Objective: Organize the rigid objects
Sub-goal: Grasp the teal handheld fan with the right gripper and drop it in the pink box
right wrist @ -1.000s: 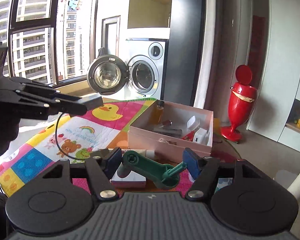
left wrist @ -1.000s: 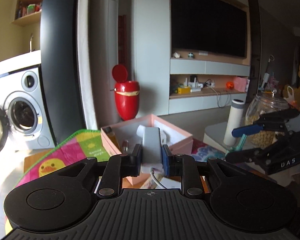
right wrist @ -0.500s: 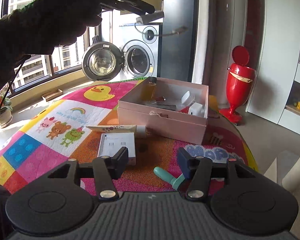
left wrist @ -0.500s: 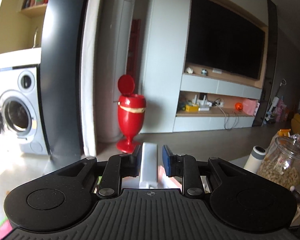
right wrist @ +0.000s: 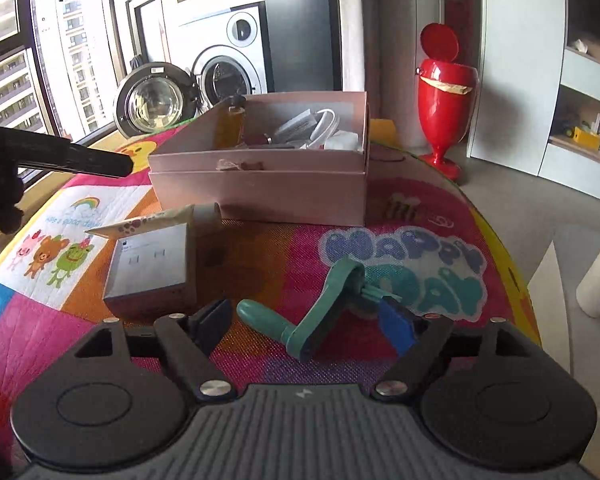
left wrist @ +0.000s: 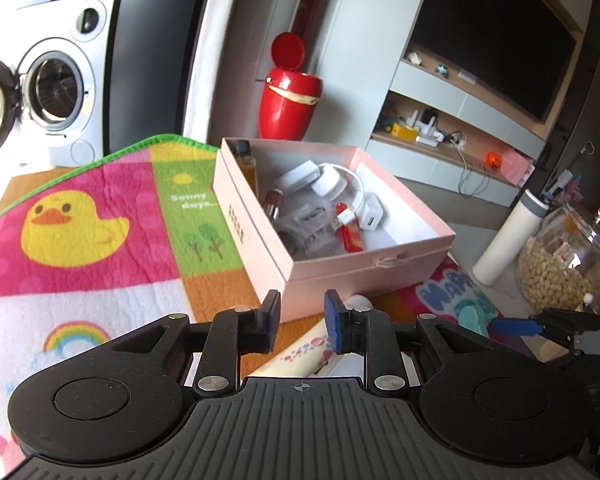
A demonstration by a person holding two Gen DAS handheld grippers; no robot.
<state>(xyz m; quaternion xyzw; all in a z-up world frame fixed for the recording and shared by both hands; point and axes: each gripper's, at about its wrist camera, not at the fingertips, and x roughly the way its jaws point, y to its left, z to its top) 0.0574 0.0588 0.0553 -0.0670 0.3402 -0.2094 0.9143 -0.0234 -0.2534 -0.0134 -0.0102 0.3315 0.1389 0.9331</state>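
An open pink box (left wrist: 372, 258) (right wrist: 260, 192) sits on a colourful play mat and holds a white charger with cable (left wrist: 370, 210), an amber bottle (left wrist: 250, 166), a red item (left wrist: 350, 234) and other small things. My left gripper (left wrist: 300, 320) is open and empty just in front of the box, above a cream tube (left wrist: 300, 354). My right gripper (right wrist: 304, 324) is open low over a teal hand crank (right wrist: 320, 312), which lies between its fingers. A small white box (right wrist: 150, 270) and the tube (right wrist: 168, 218) lie left of the crank.
The mat (left wrist: 80, 216) covers the table. A glass jar of nuts (left wrist: 564, 260) and a white bottle (left wrist: 510, 238) stand at the right. A red bin (right wrist: 446, 96) and a washing machine (right wrist: 224, 68) stand on the floor beyond. The left gripper shows dark in the right wrist view (right wrist: 72, 156).
My left gripper held a white charger a second ago; it has since opened, and the charger now lies in the pink box. My right gripper let go of the teal crank and hovers over it.
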